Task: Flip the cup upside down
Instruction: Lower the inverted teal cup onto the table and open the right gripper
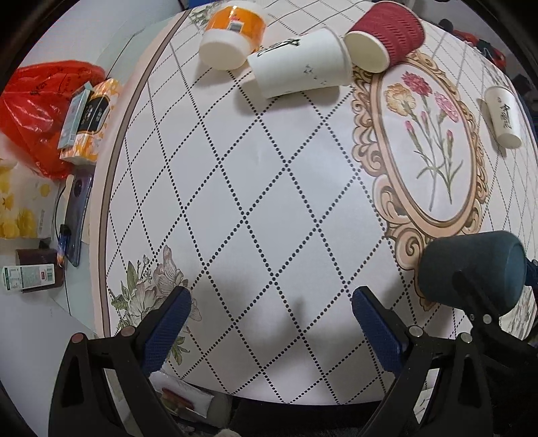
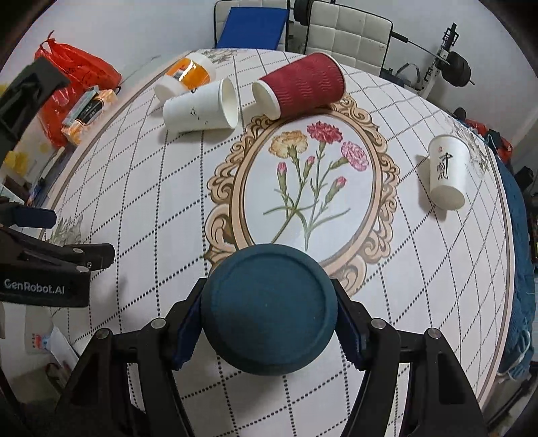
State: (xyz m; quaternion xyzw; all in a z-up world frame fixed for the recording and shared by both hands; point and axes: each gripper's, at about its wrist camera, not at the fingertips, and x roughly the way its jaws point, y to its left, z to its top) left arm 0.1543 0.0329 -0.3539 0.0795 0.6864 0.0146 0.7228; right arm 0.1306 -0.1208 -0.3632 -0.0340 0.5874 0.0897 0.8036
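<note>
My right gripper [image 2: 269,322] is shut on a dark teal cup [image 2: 269,312], its flat base facing the camera, held over the table's near side. The same cup shows in the left wrist view [image 1: 470,269] at the lower right, gripped by the other tool. My left gripper [image 1: 270,322] is open and empty, low over the table [image 1: 269,201] near its front edge. A red ribbed cup [image 2: 302,87], a white cup [image 2: 198,107] and an orange-labelled cup [image 2: 185,75] lie on their sides at the far side. Another white cup [image 2: 449,171] stands upside down at the right.
The round table has a patterned cloth with a flower medallion [image 2: 306,188] in the middle. A red plastic bag [image 1: 40,101], tissue packs [image 1: 87,124] and a phone [image 1: 79,218] lie on a surface left of the table. Chairs [image 2: 336,30] stand beyond the far edge.
</note>
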